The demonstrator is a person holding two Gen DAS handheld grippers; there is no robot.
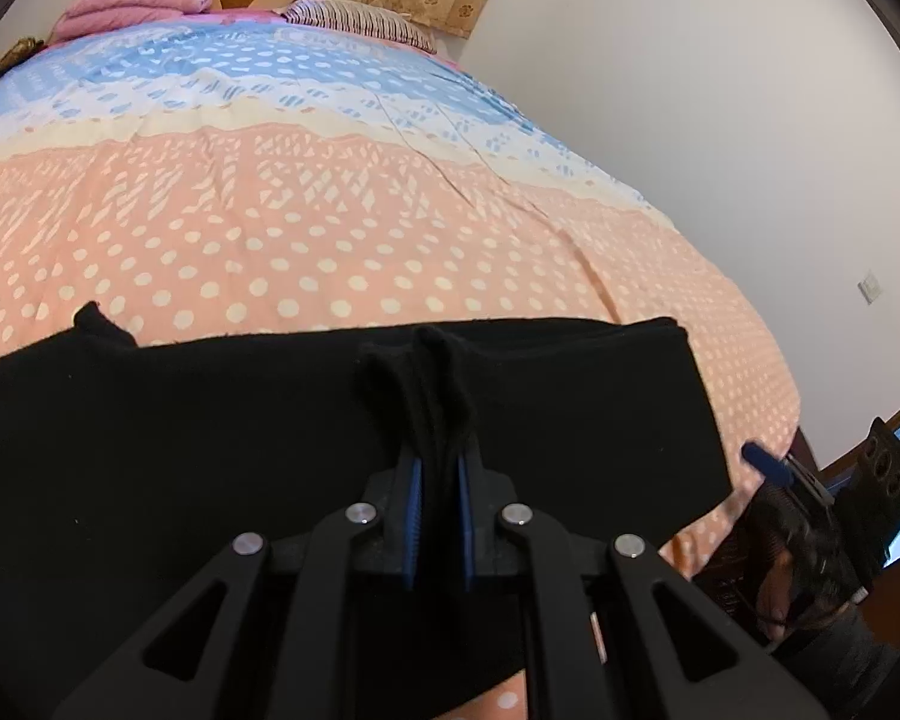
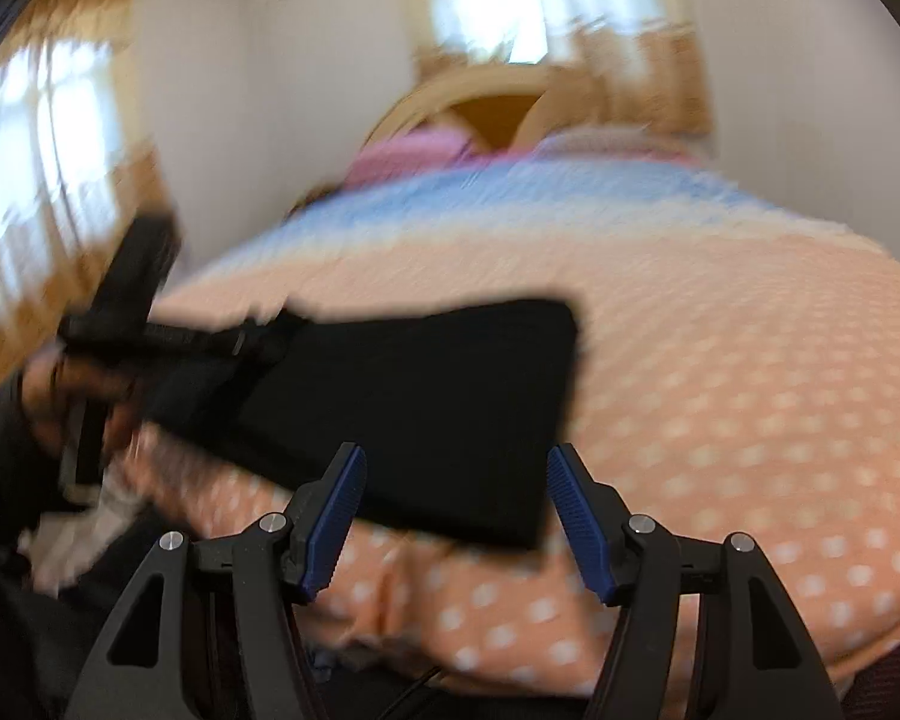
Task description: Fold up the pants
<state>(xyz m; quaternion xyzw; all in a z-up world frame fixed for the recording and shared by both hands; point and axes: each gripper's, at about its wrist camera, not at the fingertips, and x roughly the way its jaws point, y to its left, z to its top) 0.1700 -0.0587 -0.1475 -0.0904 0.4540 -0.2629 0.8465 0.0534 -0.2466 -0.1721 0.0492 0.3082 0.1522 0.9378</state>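
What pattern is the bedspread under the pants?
Peach with white polka dots on the bedspread; clearest in the left wrist view.

Left wrist view sits close over the pants [image 1: 330,420] at the bed's [image 1: 330,228] near edge, facing the headboard end. Right wrist view looks from farther back, blurred. Both share pants, bed, headboard end.

The bedspread [image 1: 342,228] lies bare across the middle and upper frame of the left wrist view, open for passage. At the upper left a folded pink blanket [image 1: 132,3] blocks the far end, with a striped pillow [image 1: 360,21] just beside it at top centre. The black pants [image 1: 270,420] span the lower frame. At the lower right edge the right gripper [image 1: 768,459] crowds the bed's corner.
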